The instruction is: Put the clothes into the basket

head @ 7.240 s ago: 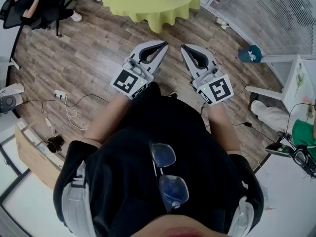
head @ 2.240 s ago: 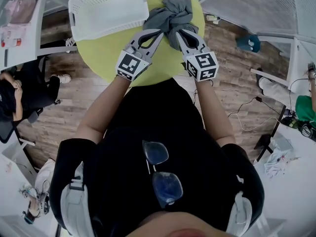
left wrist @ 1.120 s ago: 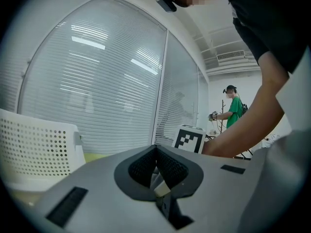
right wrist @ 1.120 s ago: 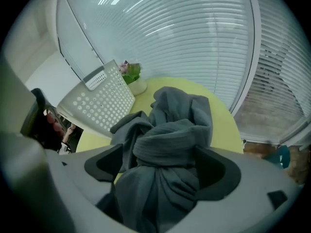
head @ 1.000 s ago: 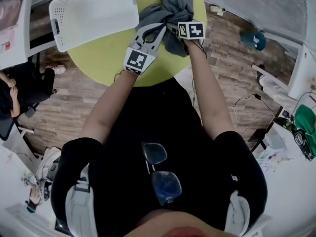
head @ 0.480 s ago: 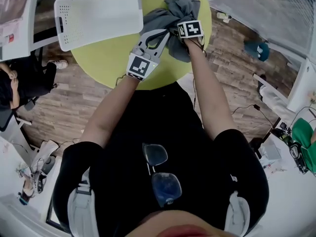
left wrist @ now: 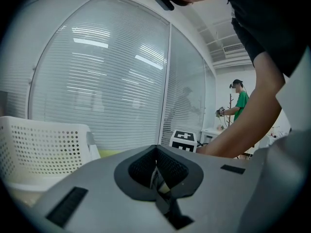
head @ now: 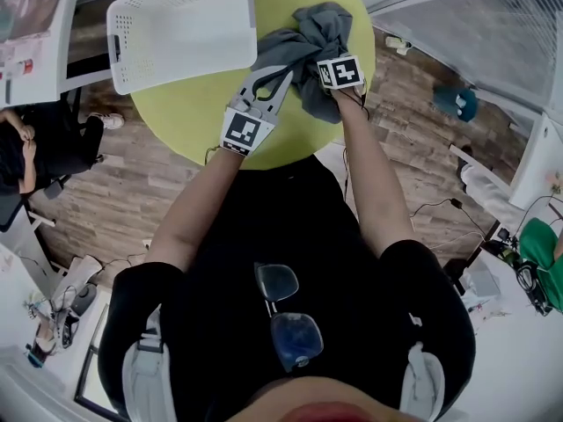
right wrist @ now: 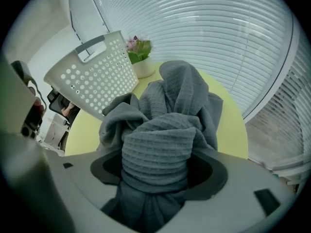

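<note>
A crumpled grey garment [head: 312, 33] lies on the round yellow-green table [head: 193, 112], to the right of the white perforated basket [head: 180, 25]. My right gripper [head: 324, 51] points down into the pile. In the right gripper view its jaws are closing, with a thick roll of the grey garment [right wrist: 160, 130] bunched and squeezed between them at the right gripper [right wrist: 158, 171]. My left gripper [head: 280, 61] hovers beside the cloth's left edge with its jaws together and nothing in them. In the left gripper view the left gripper [left wrist: 156, 152] faces the basket [left wrist: 43, 147].
A small potted plant [right wrist: 141, 57] stands behind the basket [right wrist: 95, 72] by the window blinds. People sit at a desk on the left [head: 35, 148], and a person in green [left wrist: 240, 106] stands far off. Cables and a teal object [head: 453, 99] lie on the wooden floor.
The person has walked up to the table. The right gripper has tipped down into the grey garment. Over the last half second both grippers have hardly moved.
</note>
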The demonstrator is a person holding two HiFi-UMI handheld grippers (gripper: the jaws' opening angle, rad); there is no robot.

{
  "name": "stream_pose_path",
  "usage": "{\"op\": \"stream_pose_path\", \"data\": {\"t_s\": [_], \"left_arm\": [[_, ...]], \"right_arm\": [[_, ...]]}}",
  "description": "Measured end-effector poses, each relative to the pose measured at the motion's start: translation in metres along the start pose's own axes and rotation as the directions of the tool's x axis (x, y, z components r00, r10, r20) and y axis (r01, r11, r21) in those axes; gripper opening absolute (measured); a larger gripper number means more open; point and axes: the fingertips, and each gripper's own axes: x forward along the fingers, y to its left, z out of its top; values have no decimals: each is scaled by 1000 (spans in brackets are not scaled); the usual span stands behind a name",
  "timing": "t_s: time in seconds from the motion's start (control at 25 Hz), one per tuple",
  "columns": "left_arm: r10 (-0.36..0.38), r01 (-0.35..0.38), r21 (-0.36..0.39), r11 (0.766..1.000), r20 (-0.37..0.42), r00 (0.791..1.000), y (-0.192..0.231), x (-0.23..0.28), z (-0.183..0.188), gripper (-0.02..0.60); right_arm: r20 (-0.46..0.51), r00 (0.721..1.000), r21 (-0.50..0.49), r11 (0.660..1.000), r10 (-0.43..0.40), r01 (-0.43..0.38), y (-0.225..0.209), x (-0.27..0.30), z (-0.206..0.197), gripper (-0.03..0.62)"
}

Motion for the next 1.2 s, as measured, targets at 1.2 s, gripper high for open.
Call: {"op": "stream_pose_path", "data": {"t_s": [1.2], "left_arm": [[-26,20,46,999,114,993,-16,-81,95,11]], "right_arm": [[106,994,-513,858,25,33,117,-213,40,346]]}}
